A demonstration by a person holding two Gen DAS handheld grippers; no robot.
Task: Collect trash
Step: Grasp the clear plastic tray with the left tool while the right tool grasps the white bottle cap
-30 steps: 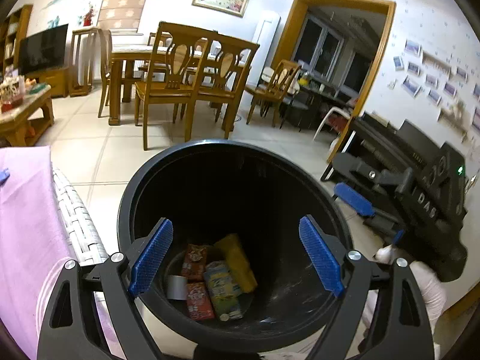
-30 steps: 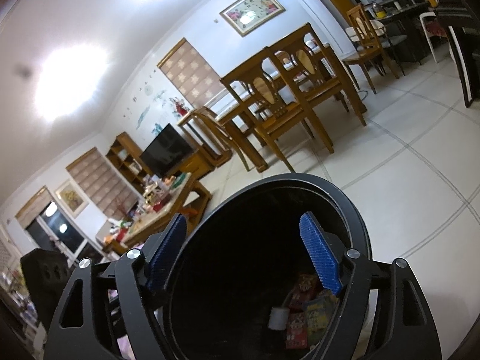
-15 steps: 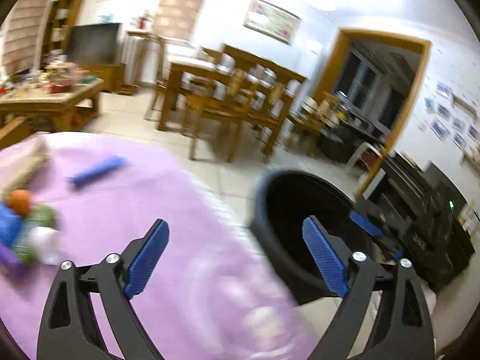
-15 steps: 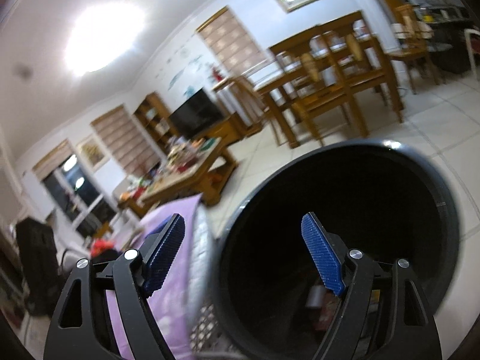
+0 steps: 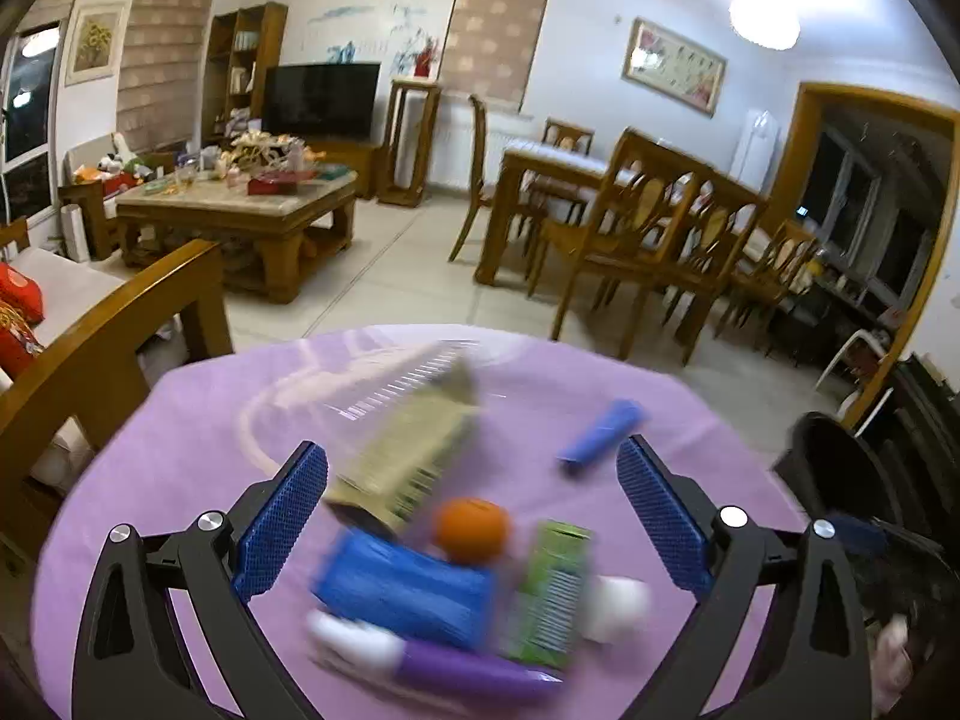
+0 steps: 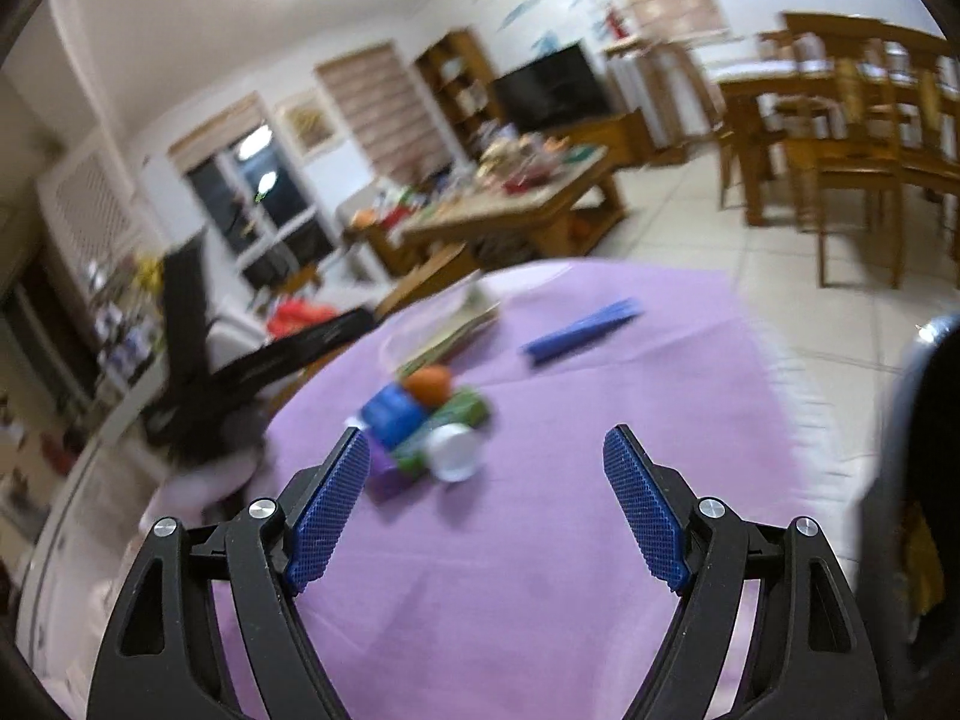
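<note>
A heap of trash lies on the purple-covered table (image 5: 180, 450): a blue pack (image 5: 408, 594), an orange ball (image 5: 471, 531), a green carton (image 5: 549, 588), a purple tube (image 5: 474, 669) and a white lump (image 5: 618, 600). Behind them lie a tan packet (image 5: 414, 438) and a blue tube (image 5: 600, 429). My left gripper (image 5: 471, 462) hangs over the heap with its jaws opening and touching nothing. My right gripper (image 6: 487, 450) is open over the cloth, short of the white cup (image 6: 454, 451), blue pack (image 6: 393, 411) and blue tube (image 6: 582, 330). The black bin (image 5: 840, 474) stands off the table's right side.
A wooden sofa arm (image 5: 114, 324) borders the table on the left. A cluttered coffee table (image 5: 240, 204) and dining chairs (image 5: 654, 240) stand beyond on the tiled floor. The bin's rim (image 6: 924, 420) fills the right wrist view's right edge.
Both grippers have swung away from the bin's mouth to the left, over the purple table and its heap. The left jaws stand a little wider than before.
</note>
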